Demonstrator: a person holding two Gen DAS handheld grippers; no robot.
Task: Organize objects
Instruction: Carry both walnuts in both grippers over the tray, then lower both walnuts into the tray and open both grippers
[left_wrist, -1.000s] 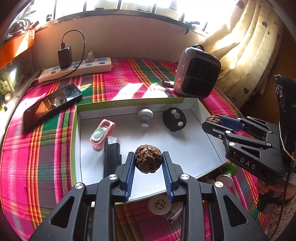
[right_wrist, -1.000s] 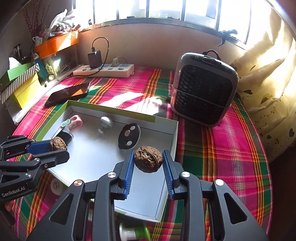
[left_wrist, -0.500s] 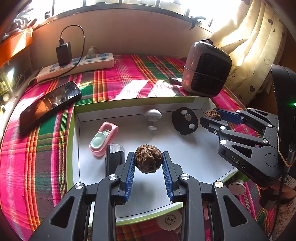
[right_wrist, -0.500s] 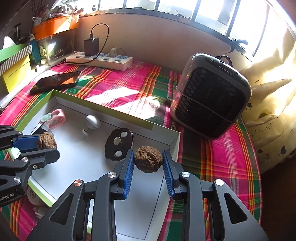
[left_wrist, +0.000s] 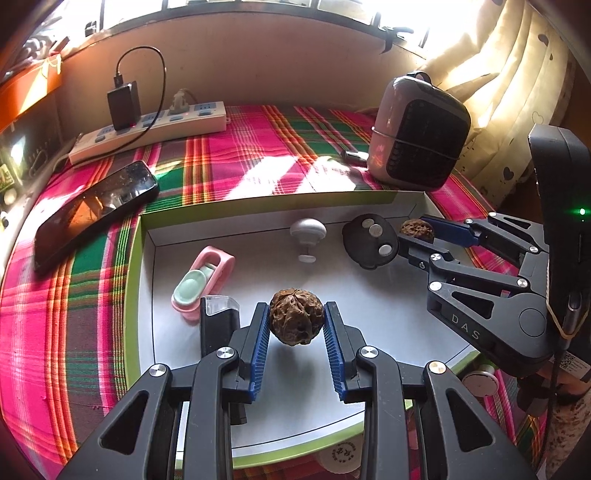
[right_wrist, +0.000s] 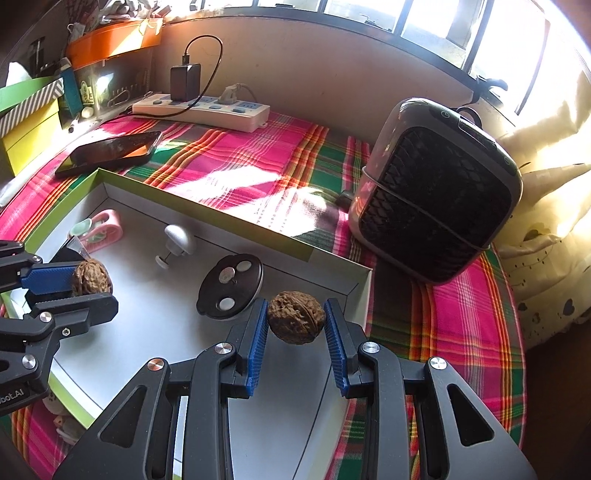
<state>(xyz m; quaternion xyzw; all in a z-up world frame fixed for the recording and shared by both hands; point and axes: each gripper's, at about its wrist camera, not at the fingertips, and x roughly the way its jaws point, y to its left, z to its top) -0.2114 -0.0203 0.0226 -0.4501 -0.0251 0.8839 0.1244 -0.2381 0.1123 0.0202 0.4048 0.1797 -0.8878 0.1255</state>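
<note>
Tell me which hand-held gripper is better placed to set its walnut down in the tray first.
Left, probably. The left hand-held gripper holds its walnut over bare floor mid-tray. The right hand-held gripper's walnut hangs near the tray's corner, close to the black disc.

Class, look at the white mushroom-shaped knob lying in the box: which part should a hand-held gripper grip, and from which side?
Probably the narrow stem of the white knob, from above. It lies tipped over, its domed cap toward the box's far wall and its stem toward the camera; the rounded cap might slip between the pads.
</note>
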